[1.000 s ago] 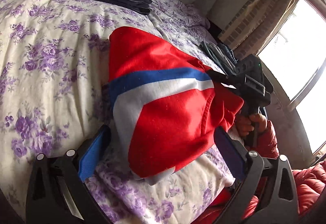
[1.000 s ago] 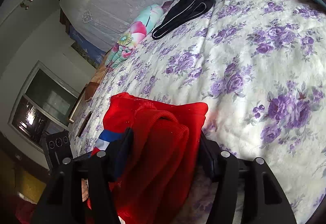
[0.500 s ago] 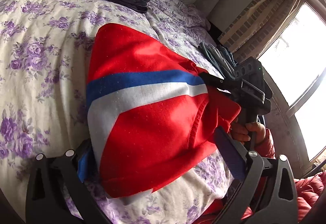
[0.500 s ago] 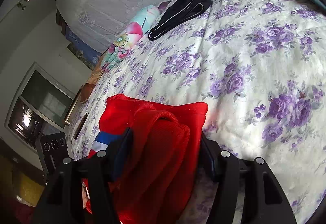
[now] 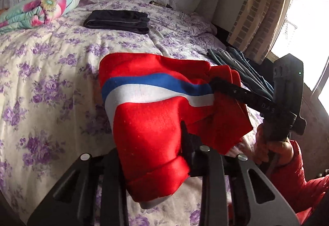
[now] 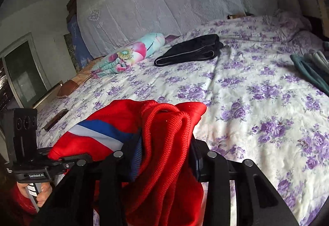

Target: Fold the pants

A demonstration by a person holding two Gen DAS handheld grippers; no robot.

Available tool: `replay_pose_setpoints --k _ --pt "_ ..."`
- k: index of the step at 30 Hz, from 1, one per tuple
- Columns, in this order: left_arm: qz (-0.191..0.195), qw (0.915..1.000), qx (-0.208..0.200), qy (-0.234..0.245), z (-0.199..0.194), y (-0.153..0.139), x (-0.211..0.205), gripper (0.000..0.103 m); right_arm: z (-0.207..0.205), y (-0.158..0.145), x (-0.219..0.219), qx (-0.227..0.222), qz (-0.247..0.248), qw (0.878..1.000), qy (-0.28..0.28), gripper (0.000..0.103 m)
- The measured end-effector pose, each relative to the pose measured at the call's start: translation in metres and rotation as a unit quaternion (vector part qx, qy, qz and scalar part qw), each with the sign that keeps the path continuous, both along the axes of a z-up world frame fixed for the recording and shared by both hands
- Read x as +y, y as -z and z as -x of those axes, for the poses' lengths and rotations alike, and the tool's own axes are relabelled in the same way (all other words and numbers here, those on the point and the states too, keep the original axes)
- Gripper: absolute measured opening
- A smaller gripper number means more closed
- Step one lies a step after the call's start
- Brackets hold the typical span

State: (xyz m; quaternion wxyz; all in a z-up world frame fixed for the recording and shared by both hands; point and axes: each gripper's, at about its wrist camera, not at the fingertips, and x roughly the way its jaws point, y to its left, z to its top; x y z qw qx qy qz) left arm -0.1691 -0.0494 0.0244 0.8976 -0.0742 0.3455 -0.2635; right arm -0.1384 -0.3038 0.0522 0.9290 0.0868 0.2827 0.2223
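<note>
The red pants (image 5: 152, 123) with a blue and white stripe are folded and held up above the floral bedspread (image 5: 47, 73). My left gripper (image 5: 152, 166) is shut on their near end with the cuff. My right gripper (image 6: 160, 156) is shut on the bunched red knit waistband (image 6: 166, 143). In the left wrist view the right gripper (image 5: 226, 88) grips the pants at their right end. In the right wrist view the left gripper (image 6: 67, 161) holds the striped part (image 6: 98, 133) at lower left.
Folded black pants (image 5: 117, 21) lie farther back on the bed. A rolled floral quilt (image 5: 35, 12) lies at the far left. A pile of teal and grey garments (image 5: 244, 67) sits at the bed's right edge by the window and curtain (image 5: 259, 14).
Both grippers have lifted the pants off the bed and tilted up, so the headboard wall shows. My left gripper has closed on the cuff end.
</note>
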Motion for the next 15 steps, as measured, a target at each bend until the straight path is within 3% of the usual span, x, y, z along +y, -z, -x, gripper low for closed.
replay_pose_setpoints --k 4,7,11,15 --pt "-0.041 0.9974 -0.059 0.008 -0.001 -0.028 -0.013 0.025 -0.015 -0.022 -0.003 -0.001 -0.009 1.000 -0.011 0.037" --pt "-0.059 0.9937 -0.094 0.008 -0.023 -0.052 -0.016 0.025 -0.041 -0.053 0.003 -0.026 0.008 1.000 -0.011 0.036" --pt "-0.066 0.9884 -0.137 -0.001 -0.083 -0.092 -0.014 0.025 -0.098 -0.103 0.012 -0.073 0.018 0.997 0.000 0.036" --pt "-0.092 0.9772 -0.189 -0.028 -0.157 -0.135 -0.017 0.025 -0.174 -0.144 0.029 -0.126 0.032 0.991 0.025 0.036"
